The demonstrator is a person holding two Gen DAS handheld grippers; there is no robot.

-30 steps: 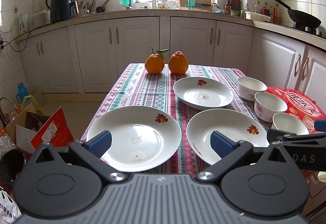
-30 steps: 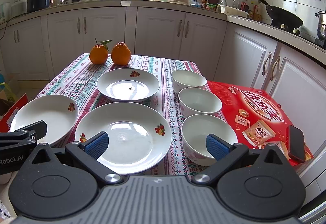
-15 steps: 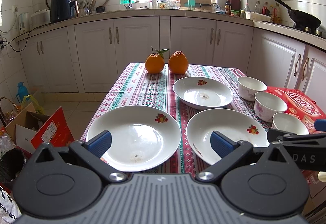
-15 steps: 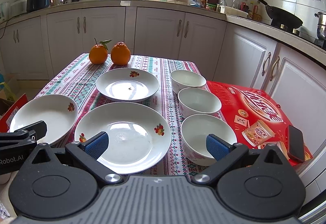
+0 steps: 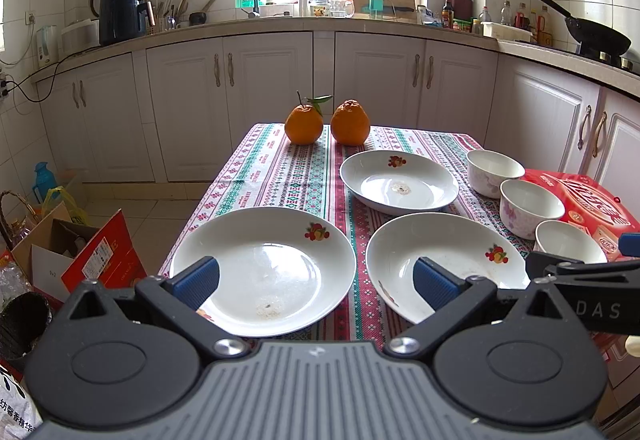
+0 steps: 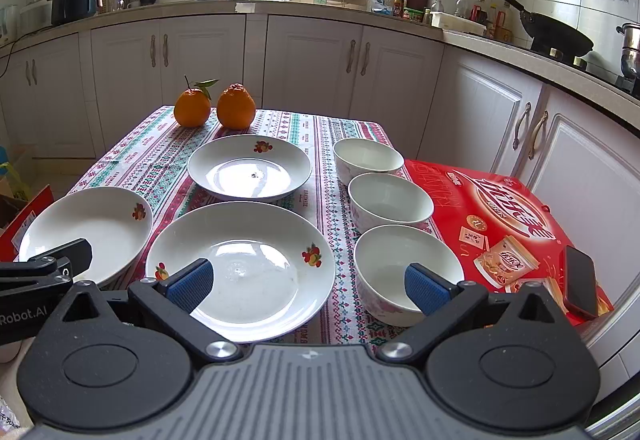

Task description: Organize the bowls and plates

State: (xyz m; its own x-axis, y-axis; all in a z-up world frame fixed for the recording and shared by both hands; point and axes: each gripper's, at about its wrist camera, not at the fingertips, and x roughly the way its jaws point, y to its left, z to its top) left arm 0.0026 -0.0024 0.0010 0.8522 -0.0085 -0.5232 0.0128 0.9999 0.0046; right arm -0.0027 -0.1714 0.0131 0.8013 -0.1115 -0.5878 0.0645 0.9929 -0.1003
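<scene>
Three white plates with fruit prints lie on the patterned tablecloth: a near-left plate point(image 5: 264, 268) point(image 6: 88, 228), a near-middle plate point(image 5: 444, 260) point(image 6: 240, 268) and a far plate point(image 5: 400, 180) point(image 6: 248, 168). Three white bowls stand in a row on the right: far point(image 5: 494, 166) point(image 6: 368, 160), middle point(image 5: 530, 206) point(image 6: 390, 200), near point(image 5: 570, 240) point(image 6: 404, 268). My left gripper point(image 5: 316, 282) is open and empty above the near edge of the near-left plate. My right gripper point(image 6: 306, 286) is open and empty, between the near-middle plate and the near bowl.
Two oranges point(image 5: 326, 122) point(image 6: 214, 106) sit at the table's far edge. A red box point(image 6: 504, 224) with a phone point(image 6: 580, 282) on it lies right of the bowls. Cardboard boxes point(image 5: 80, 248) stand on the floor at left. White cabinets stand behind.
</scene>
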